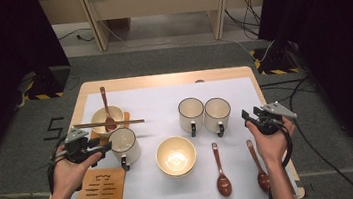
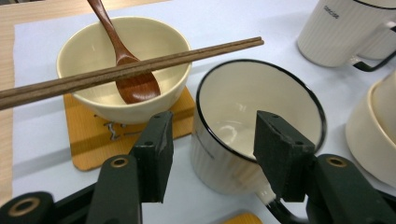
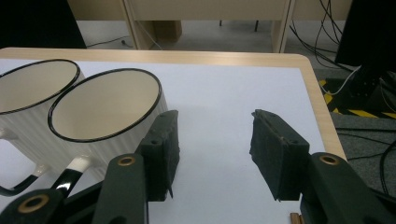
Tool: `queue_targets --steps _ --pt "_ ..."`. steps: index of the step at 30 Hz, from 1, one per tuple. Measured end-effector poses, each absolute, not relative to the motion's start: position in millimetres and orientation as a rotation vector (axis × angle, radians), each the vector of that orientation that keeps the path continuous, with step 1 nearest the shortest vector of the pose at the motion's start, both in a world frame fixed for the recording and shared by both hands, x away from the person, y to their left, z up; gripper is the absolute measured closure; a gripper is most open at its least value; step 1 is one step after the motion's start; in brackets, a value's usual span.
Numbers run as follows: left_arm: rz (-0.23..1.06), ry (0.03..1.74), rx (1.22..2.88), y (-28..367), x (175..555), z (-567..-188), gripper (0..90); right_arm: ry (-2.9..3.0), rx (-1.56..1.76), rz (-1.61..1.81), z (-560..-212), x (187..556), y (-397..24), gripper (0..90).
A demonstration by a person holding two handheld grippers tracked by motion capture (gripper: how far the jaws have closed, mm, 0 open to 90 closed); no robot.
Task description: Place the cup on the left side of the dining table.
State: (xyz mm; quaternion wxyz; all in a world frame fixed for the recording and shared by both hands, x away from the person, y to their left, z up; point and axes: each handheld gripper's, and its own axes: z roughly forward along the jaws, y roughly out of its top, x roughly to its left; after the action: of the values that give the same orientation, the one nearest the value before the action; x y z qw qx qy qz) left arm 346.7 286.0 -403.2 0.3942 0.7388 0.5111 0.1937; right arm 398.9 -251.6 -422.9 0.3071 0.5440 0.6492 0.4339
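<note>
Black left gripper (image 2: 212, 156) jaws stand apart, released, around the white black-rimmed ceramic mug (image 2: 254, 123) just right of the orange coaster (image 2: 91, 144); withdraw straight back. Right gripper (image 3: 215, 154) gapes empty.

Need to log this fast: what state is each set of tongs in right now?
Left tongs: open, holding nothing, by the mug.
Right tongs: open, holding nothing.

A white ribbed mug (image 2: 243, 140) with a black rim stands upright, empty, beside the bowl's orange coaster (image 2: 98, 140).
</note>
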Motion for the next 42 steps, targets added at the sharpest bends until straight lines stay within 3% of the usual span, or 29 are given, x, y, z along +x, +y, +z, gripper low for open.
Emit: queue_targets --steps 25,35,42 --pt "0.359 1.220 1.910 254 306 -431 52.3 1.728 1.431 1.138 -423 398 -249 51.7" --pt "0.355 1.197 1.956 243 310 -441 68.6 1.732 1.436 1.136 -423 399 -249 51.7" --pt "0.355 1.181 1.968 244 312 -442 72.4 1.731 1.435 1.136 -423 399 -249 51.7"
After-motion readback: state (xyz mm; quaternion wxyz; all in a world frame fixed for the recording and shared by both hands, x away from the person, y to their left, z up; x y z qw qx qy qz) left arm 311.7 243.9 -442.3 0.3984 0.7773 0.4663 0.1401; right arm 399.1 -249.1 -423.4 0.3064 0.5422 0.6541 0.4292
